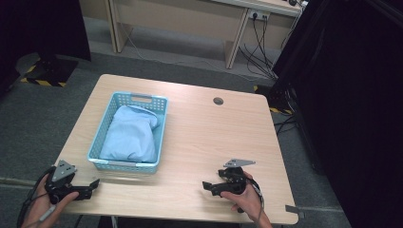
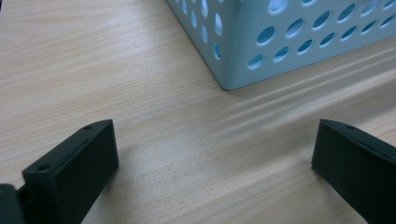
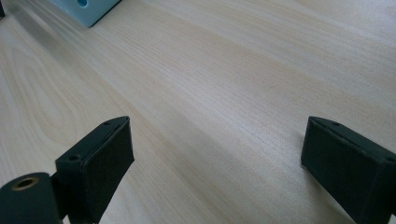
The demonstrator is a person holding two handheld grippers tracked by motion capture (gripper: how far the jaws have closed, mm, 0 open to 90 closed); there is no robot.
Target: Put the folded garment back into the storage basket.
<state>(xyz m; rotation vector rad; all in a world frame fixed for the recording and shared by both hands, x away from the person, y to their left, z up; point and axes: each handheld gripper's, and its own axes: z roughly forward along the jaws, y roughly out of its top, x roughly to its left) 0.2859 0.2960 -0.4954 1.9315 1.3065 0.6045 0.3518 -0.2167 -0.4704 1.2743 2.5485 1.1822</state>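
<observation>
Cloth (image 1: 129,137), pale blue and bundled loosely, lies inside the basket (image 1: 161,124), and it is the basket that everything else is best placed against. The table (image 1: 228,133) carries the basket on its left half, with a small round grommet (image 1: 218,100) beyond the basket and to its right. The cloth fills most of the basket's floor and rises above the rim toward the far end, where a fold stands up near the far handle slot.

The basket is light blue plastic with rows of holes in its walls; one near corner (image 2: 233,81) shows close in the left gripper view, and a corner (image 3: 91,11) shows far off in the right gripper view.

Left gripper (image 1: 93,184) sits just before the basket's near left corner, jaws spread wide with nothing between them. Right gripper (image 1: 207,186) rests well to the right of the basket's near edge, jaws likewise wide and empty over bare wood.

The cloth looks soft, light and limp; it should sag and trail when lifted, not slip. A pinch on the raised fold at the far end seems the surest hold. Catching the holes or rim with a jaw could drag the light basket along.
</observation>
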